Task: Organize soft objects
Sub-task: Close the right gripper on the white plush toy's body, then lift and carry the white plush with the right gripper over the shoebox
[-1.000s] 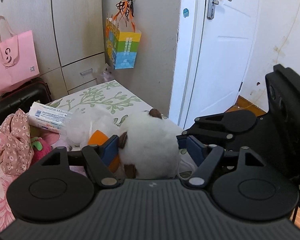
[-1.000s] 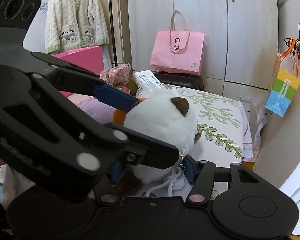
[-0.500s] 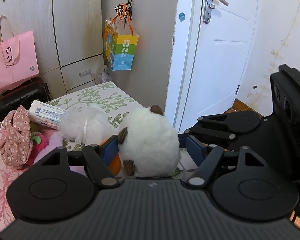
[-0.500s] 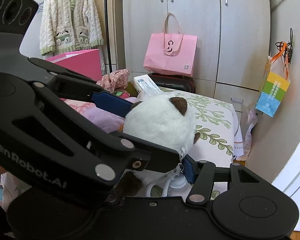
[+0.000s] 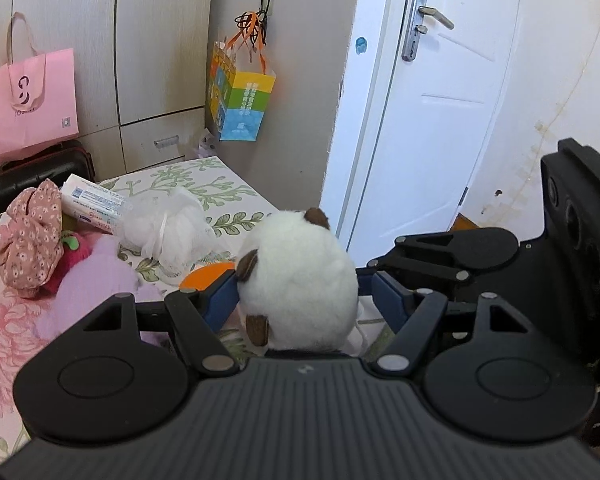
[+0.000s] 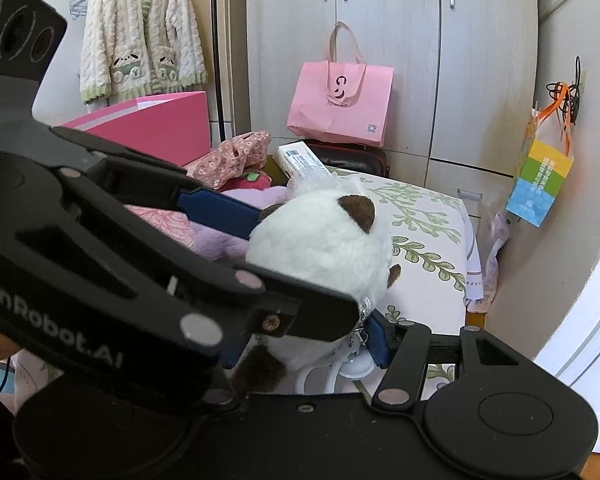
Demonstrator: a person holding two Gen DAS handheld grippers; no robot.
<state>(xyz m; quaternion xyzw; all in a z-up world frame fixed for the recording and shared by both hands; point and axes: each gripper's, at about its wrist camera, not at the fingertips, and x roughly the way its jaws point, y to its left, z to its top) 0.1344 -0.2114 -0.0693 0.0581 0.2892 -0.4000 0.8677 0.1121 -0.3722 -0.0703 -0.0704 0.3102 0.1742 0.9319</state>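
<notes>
A round white plush toy [image 5: 300, 272] with brown ears sits between the blue pads of my left gripper [image 5: 300, 300], held above the bed's near corner. It also shows in the right wrist view [image 6: 320, 248]. My right gripper [image 6: 304, 344] closes on the same toy from below, near its white ring clip [image 6: 350, 366]. The left gripper's body hides much of the right wrist view. A lilac plush [image 5: 92, 276], a white mesh puff [image 5: 172, 232], an orange piece [image 5: 204, 276], a red strawberry plush [image 5: 74, 248] and a pink floral cloth [image 5: 32, 236] lie on the bed.
The bed [image 5: 216, 196] has a leaf-print cover. A tissue pack [image 5: 94, 204] lies on it. A black suitcase [image 5: 36, 168] with a pink bag [image 5: 28, 100] stands by the wardrobe. A colourful bag [image 5: 240, 100] hangs on the wall. A white door [image 5: 432, 120] is right. A pink box [image 6: 152, 124] stands at the back.
Both grippers have lifted the white plush toy up and away from the pile; the lilac plush and mesh puff are uncovered below it.
</notes>
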